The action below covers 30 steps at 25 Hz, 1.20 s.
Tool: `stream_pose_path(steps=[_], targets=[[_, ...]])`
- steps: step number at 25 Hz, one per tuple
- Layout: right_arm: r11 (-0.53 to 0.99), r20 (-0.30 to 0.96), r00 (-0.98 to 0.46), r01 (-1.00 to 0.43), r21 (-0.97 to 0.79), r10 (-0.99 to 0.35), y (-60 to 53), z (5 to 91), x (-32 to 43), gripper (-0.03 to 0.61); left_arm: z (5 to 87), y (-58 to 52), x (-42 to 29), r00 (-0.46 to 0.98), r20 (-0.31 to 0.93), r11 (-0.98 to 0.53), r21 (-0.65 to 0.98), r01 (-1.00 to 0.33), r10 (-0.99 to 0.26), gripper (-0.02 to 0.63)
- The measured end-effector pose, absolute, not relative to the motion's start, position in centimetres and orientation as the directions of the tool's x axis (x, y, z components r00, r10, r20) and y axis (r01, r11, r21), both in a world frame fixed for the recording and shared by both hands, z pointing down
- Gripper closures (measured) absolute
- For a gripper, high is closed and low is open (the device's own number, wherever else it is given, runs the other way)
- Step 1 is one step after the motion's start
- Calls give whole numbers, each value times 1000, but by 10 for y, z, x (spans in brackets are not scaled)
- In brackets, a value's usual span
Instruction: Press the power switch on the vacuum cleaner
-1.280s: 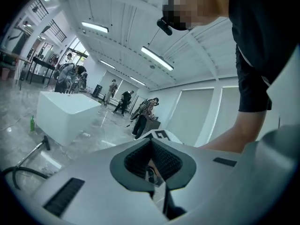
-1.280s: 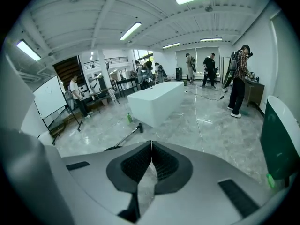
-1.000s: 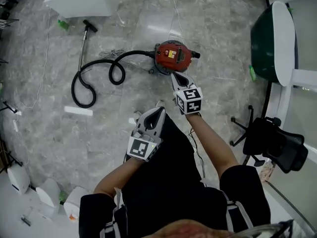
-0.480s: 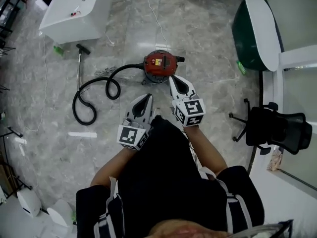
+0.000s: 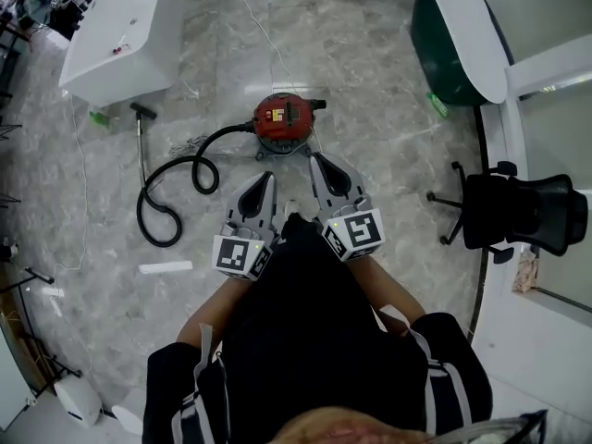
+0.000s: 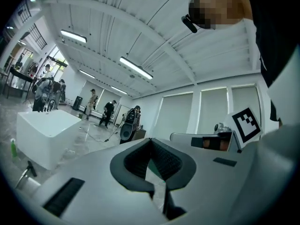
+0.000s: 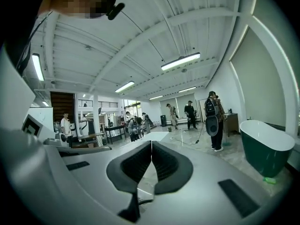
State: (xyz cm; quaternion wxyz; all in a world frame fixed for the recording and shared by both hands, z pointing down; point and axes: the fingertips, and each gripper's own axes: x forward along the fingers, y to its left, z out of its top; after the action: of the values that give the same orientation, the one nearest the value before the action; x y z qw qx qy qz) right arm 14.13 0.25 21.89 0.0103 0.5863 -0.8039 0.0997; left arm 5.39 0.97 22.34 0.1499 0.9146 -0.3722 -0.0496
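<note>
Jaws on both tools are pressing tip to tip with nothing between them: I am reading the left gripper (image 5: 262, 179) and the right gripper (image 5: 317, 159) as clenched and empty, each in its own view. I am holding both close in front of the person's torso, side by side, tips pointing toward the vacuum cleaner (image 5: 282, 122), and neither is touching it. That red canister is sitting on the grey marble floor (image 5: 388, 109) just ahead of the grippers; its power switch is too small for me to make out. A black hose (image 5: 172, 189) is running from the canister's left side, looping across the floor and ending in a wand (image 5: 140, 133) with a dark nozzle. A thin white cable (image 5: 268, 35) is trailing away beyond the canister. Farther out, a white table (image 5: 116, 35) is standing at upper left, a green bathtub (image 5: 449, 40) at upper right, and a black office chair (image 5: 518, 213) at right.
</note>
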Motion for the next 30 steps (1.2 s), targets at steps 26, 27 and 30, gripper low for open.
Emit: stream_pose_path(steps=[26, 27, 30], targets=[[291, 10, -291, -956, -51, -957, 38, 200, 156, 560, 203, 31, 96, 723, -48, -717, 189, -670, -689, 594], [291, 6, -292, -955, -48, -956, 39, 199, 155, 560, 202, 33, 96, 726, -55, -721, 191, -666, -685, 594], [290, 0, -291, -956, -46, -957, 41, 198, 152, 560, 201, 31, 94, 724, -49, -717, 204, -667, -688, 594]])
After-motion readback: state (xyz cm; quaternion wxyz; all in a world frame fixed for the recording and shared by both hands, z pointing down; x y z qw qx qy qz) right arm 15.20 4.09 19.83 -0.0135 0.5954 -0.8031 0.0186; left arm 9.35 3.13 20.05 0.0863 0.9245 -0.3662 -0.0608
